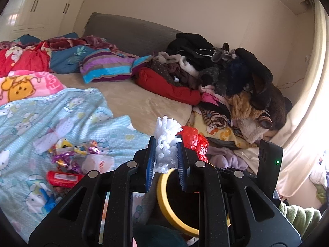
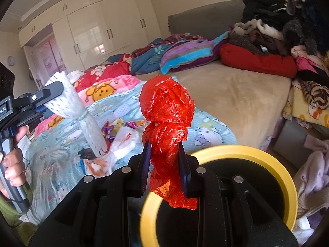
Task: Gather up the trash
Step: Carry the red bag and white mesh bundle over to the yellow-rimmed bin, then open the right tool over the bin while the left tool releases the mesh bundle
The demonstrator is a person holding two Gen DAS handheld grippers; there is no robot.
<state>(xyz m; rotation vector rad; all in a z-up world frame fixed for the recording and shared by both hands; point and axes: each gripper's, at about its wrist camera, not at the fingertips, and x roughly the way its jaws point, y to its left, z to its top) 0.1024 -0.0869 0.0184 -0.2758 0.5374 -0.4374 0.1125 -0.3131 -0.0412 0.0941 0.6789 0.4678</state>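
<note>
My left gripper (image 1: 164, 146) is shut on a white foam net sleeve (image 1: 166, 142), held above the yellow-rimmed bin (image 1: 162, 195). The sleeve also shows in the right wrist view (image 2: 70, 100), sticking out of the left gripper (image 2: 46, 103). My right gripper (image 2: 164, 150) is shut on a crumpled red plastic bag (image 2: 166, 111), just left of the bin's yellow rim (image 2: 287, 177). The bag also shows in the left wrist view (image 1: 195, 140). Candy wrappers (image 1: 70, 154) and a red packet (image 1: 63, 178) lie on the light blue Hello Kitty blanket (image 1: 41, 119).
The bed has a beige sheet (image 1: 148, 100), colourful quilts and a striped pillow (image 1: 107, 65) at the back. A tall pile of clothes (image 1: 226, 72) fills the right side. White wardrobes (image 2: 92, 30) stand behind. More cloth lies on the floor right of the bin (image 2: 312, 175).
</note>
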